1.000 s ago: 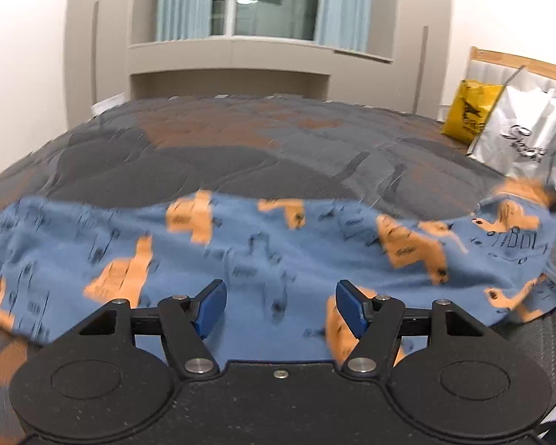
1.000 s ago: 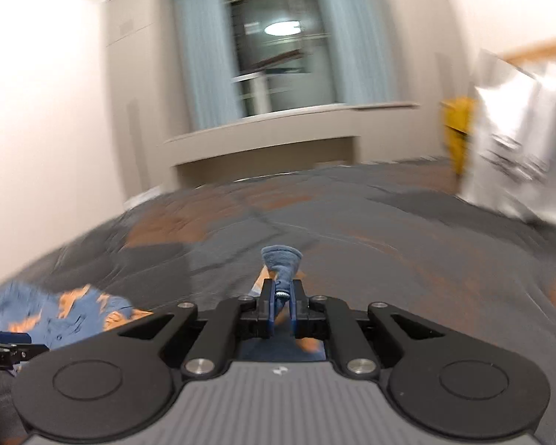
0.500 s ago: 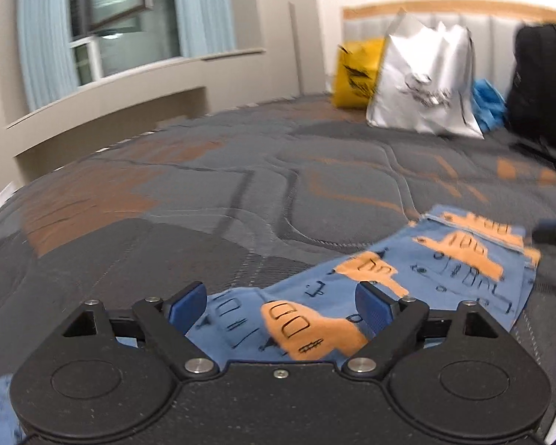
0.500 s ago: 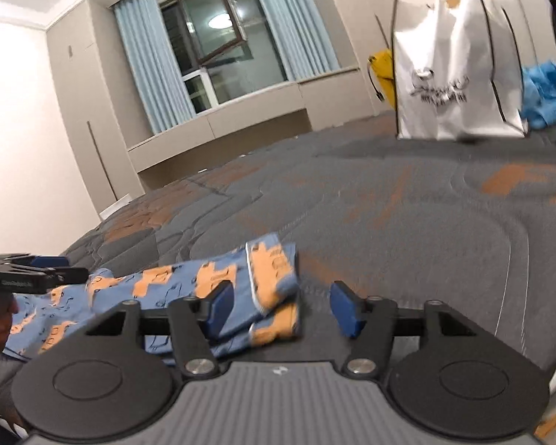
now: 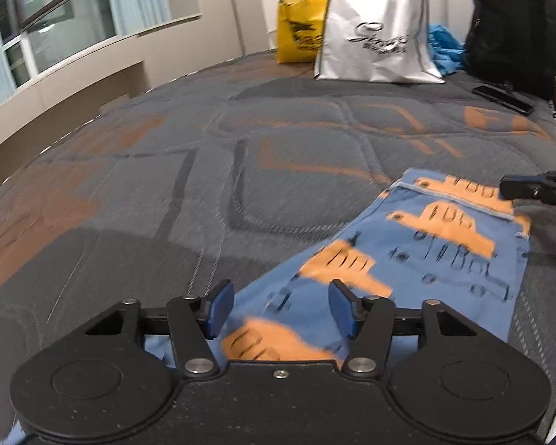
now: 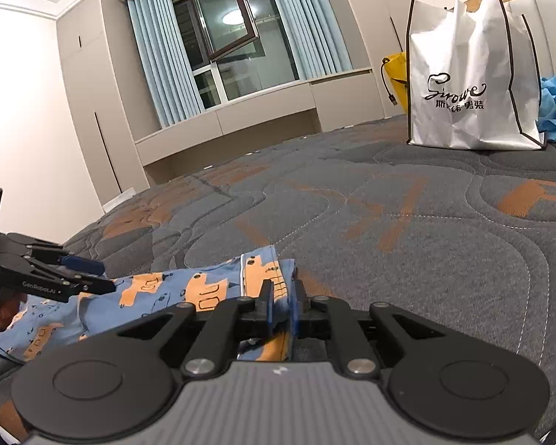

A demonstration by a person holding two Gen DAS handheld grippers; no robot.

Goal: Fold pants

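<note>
Pants [image 6: 159, 296] between both tongs

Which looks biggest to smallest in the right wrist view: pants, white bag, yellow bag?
1. Pants, though nearness to the camera inflates them.
2. White bag, close in apparent size, so their order is unsure.
3. Yellow bag, mostly hidden behind the white one.

The pants [image 5: 437, 244] were soft printed cloth. The bed cover [image 5: 241, 170] was matt quilted fabric. The white bag [image 6: 470, 74] looked like crinkled, slightly shiny material.
</note>
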